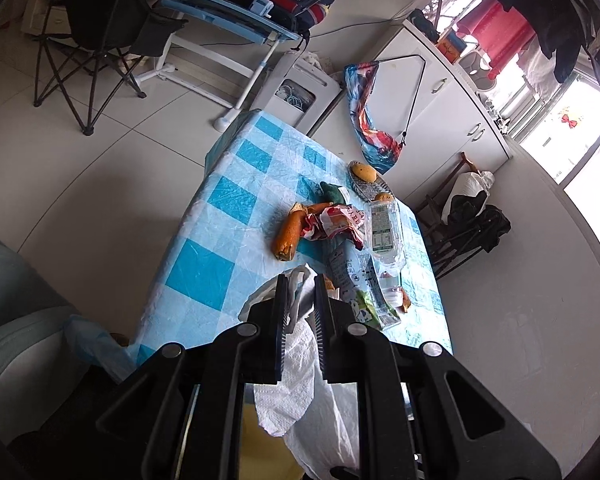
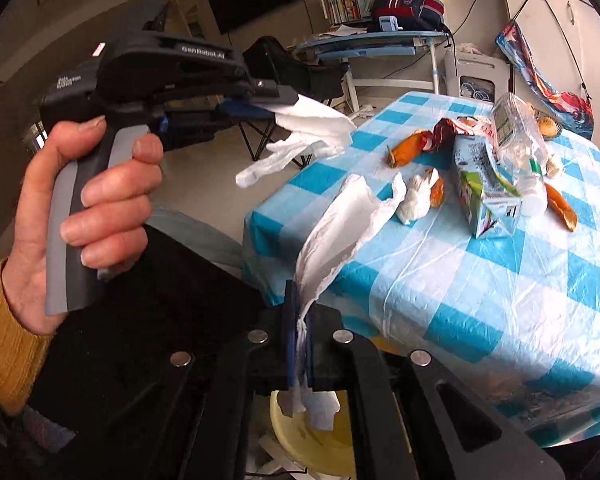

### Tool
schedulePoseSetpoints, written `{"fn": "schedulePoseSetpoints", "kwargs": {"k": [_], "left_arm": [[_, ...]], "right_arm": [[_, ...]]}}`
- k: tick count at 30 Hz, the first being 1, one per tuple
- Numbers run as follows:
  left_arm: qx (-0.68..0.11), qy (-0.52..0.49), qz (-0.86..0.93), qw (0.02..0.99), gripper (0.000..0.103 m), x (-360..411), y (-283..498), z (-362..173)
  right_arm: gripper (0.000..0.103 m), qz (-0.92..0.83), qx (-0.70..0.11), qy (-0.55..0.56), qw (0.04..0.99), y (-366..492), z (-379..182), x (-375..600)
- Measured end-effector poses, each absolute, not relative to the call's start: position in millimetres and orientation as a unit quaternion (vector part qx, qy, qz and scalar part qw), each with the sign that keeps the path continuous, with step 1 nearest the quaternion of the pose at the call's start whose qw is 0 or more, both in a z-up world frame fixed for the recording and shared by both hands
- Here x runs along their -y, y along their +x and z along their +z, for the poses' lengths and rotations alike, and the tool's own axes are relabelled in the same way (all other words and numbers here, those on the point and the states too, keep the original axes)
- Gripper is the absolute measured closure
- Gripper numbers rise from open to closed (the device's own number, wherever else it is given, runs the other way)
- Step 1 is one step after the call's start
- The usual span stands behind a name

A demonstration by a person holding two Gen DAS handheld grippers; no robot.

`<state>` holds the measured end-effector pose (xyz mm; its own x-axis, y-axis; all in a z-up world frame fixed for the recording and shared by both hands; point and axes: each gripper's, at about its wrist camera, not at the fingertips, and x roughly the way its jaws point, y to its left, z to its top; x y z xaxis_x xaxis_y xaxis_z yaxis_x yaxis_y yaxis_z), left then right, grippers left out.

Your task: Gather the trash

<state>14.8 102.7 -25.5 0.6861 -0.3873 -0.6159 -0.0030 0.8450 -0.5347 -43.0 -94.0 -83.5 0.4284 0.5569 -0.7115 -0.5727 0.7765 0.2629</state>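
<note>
My left gripper [image 1: 302, 296] is shut on a white paper towel [image 1: 296, 360] that hangs down between its fingers. In the right wrist view a hand holds that left gripper [image 2: 288, 104] off the table's left edge, its towel [image 2: 320, 124] trailing. My right gripper [image 2: 300, 312] is shut on a second long white paper towel [image 2: 340, 220]. A yellow bin [image 2: 312, 436] sits below it. On the blue-checked table [image 2: 480, 300] lie an orange peel [image 2: 408, 148], a red wrapper [image 2: 448, 128], a milk carton [image 2: 480, 184], a plastic bottle [image 2: 520, 140] and a crumpled tissue [image 2: 414, 200].
A plate with fruit [image 1: 364, 176] stands at the table's far end. Beyond it are a white cabinet [image 1: 440, 92], a blue desk [image 1: 220, 12] and a folding chair [image 1: 96, 40]. A grey sofa [image 1: 16, 320] is at the left. Tiled floor surrounds the table.
</note>
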Motion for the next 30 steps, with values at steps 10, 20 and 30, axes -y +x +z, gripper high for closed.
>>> {"fn": "schedulePoseSetpoints", "kwargs": {"k": [10,20,30], "left_arm": [[-0.434,-0.212,-0.098,0.87,0.091,-75,-42,-58],[-0.515,-0.168,-0.098,0.835,0.077,-40,-68,-96],[-0.515,-0.144,-0.095,0.84,0.051,-36,-77,-96]], "right_arm": [[0.064,0.311,-0.521,-0.042,0.793,-35,-142,91],[0.047,0.281,-0.461,0.025,0.841,-58,-94,145],[0.039,0.247,-0.417,0.105,0.868,-62,-81,181]]}}
